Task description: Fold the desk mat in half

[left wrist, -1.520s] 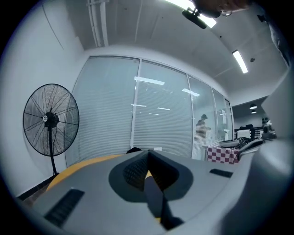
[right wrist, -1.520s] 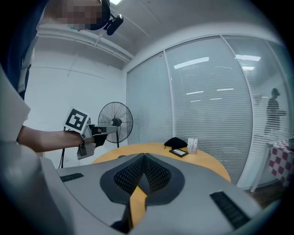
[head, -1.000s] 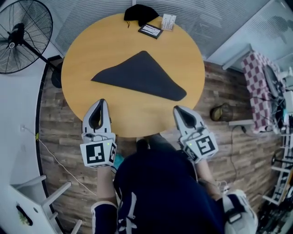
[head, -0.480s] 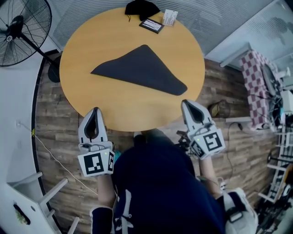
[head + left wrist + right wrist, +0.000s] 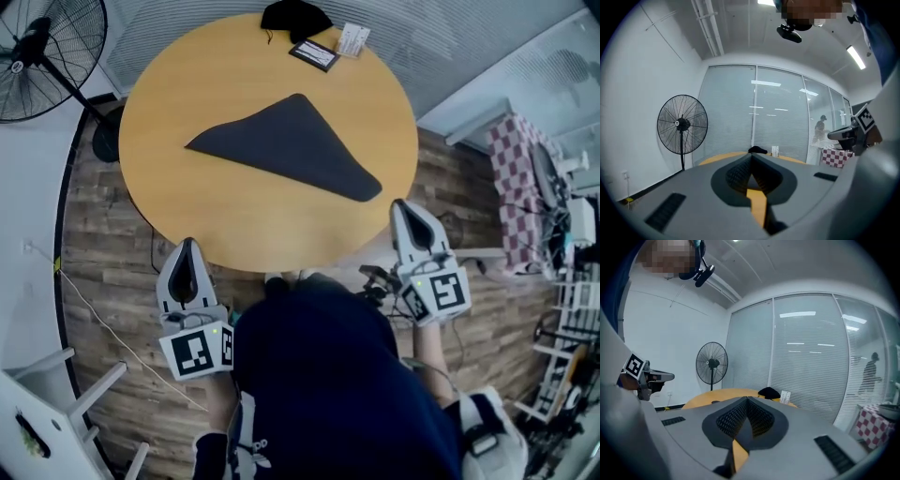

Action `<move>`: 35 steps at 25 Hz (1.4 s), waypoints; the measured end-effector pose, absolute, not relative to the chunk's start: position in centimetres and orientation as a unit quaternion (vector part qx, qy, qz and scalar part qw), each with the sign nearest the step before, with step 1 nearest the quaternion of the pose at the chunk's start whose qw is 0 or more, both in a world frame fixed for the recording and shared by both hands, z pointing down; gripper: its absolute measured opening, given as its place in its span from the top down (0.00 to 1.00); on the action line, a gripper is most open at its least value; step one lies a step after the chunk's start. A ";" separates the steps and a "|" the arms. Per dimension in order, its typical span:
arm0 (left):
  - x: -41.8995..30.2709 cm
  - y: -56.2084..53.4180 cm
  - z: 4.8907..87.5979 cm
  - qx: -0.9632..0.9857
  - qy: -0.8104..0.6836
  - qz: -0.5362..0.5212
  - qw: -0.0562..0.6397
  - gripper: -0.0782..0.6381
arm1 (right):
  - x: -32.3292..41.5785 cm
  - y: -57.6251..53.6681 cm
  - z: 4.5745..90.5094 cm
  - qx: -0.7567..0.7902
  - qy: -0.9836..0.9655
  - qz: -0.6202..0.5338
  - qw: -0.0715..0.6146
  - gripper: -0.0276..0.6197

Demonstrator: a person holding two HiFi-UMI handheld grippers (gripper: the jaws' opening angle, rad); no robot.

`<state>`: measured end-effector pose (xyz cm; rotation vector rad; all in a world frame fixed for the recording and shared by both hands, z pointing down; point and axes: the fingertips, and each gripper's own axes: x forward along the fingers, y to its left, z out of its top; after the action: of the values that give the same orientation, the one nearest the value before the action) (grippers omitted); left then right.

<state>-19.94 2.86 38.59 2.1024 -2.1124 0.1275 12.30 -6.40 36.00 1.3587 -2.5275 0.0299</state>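
The dark desk mat (image 5: 286, 146) lies folded into a triangle on the round wooden table (image 5: 187, 94). My left gripper (image 5: 187, 249) hangs below the table's near-left edge, over the floor, its jaws pressed together and empty. My right gripper (image 5: 409, 212) is off the table's near-right edge, also shut on nothing. In the left gripper view the left gripper (image 5: 751, 158) points level at the table edge (image 5: 722, 158). The right gripper (image 5: 746, 401) in its own view does the same, tips meeting, table (image 5: 717, 396) beyond.
A black cloth (image 5: 294, 17), a small dark card (image 5: 313, 54) and a white packet (image 5: 352, 38) sit at the table's far edge. A standing fan (image 5: 42, 56) is at the left, a checkered cloth (image 5: 517, 173) and cluttered shelves at the right. Glass walls with blinds (image 5: 754, 112) stand behind.
Both grippers have drawn back toward me, off the table's near edge and apart from each other. The folded mat has not moved.
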 end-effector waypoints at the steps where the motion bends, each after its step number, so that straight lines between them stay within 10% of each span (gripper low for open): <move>1: -19.8 3.0 38.6 0.702 -0.706 0.040 0.083 0.89 | 12.3 -6.6 35.8 0.469 -0.873 0.009 0.135 0.95; 35: -15.1 4.1 40.3 0.707 -0.693 0.060 0.127 0.89 | 12.1 -6.8 37.0 0.415 -0.902 0.027 0.117 0.95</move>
<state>-15.08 4.07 40.34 2.0569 -2.0186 0.1760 12.06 -6.76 37.01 1.2138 -2.6401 0.0796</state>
